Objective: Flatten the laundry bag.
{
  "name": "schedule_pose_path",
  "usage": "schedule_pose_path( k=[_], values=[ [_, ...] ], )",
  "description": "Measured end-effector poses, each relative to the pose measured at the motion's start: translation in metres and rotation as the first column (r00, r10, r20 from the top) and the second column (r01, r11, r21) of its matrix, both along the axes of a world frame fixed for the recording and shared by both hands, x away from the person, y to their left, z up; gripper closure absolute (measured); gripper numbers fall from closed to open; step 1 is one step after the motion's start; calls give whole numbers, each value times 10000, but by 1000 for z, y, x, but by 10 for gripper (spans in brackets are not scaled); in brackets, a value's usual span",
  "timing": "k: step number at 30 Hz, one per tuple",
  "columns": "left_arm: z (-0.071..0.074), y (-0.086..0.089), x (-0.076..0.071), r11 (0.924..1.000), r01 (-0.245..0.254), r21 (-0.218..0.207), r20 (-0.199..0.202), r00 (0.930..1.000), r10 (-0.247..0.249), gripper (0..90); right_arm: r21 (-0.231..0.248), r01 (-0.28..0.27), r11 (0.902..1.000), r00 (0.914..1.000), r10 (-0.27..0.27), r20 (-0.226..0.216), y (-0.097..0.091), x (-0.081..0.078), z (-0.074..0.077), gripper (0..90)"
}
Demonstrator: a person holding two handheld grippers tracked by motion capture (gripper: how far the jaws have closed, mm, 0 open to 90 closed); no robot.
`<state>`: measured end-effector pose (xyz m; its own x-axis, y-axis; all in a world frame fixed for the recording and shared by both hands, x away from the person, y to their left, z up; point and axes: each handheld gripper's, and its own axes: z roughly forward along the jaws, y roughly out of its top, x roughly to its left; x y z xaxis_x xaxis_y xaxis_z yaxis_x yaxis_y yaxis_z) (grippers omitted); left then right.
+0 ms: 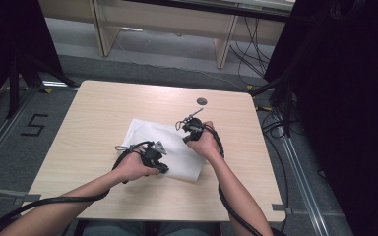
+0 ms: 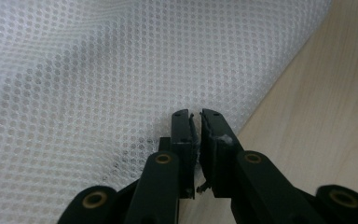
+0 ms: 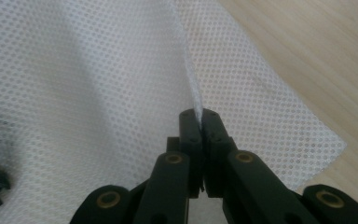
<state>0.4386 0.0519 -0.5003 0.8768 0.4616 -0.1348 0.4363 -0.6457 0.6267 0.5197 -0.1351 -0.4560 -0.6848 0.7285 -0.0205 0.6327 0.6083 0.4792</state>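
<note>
Two grippers work one white mesh cloth (image 1: pixel 165 150) on the table (image 1: pixel 103 103) in the high view. In the left gripper view, the left gripper (image 2: pixel 196 122) is nearly closed beside the cloth's edge, grip uncertain. In the right gripper view, the right gripper (image 3: pixel 199 122) is clamped on a raised fold; the thin mesh may slip when pulled.

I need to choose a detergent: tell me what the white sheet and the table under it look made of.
White sheet: apparently a thin synthetic mesh fabric, matte, with a regular grid of tiny holes and soft folds. Table: looks like light wood-grain laminate, smooth and faintly glossy; solid wood can't be ruled out.
</note>
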Motion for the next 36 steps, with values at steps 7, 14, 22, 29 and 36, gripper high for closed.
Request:
schedule_pose_path(
  k=[7,14,22,29,36],
  values=[
    [-1,0,2,9998,-170,-108,26,9999,170,843,462,-48,9989,9999,43,113,3,-13,13,897],
    [1,-5,9,9994,-232,253,278,9994,225,844,1081,-225,9939,9981,162,588,2,-28,33,898],
    [1,-9,17,9986,-419,327,390,9984,406,845,1427,-901,9857,9907,740,1144,1,-47,44,898],
    [0,-11,17,9974,-673,273,507,9965,659,847,1521,-894,9843,9897,707,1242,1,-57,45,898],
    [-2,-13,18,9962,-874,29,918,9920,868,846,1646,-1431,9759,9787,1148,1702,2,-60,45,897]
  ],
)
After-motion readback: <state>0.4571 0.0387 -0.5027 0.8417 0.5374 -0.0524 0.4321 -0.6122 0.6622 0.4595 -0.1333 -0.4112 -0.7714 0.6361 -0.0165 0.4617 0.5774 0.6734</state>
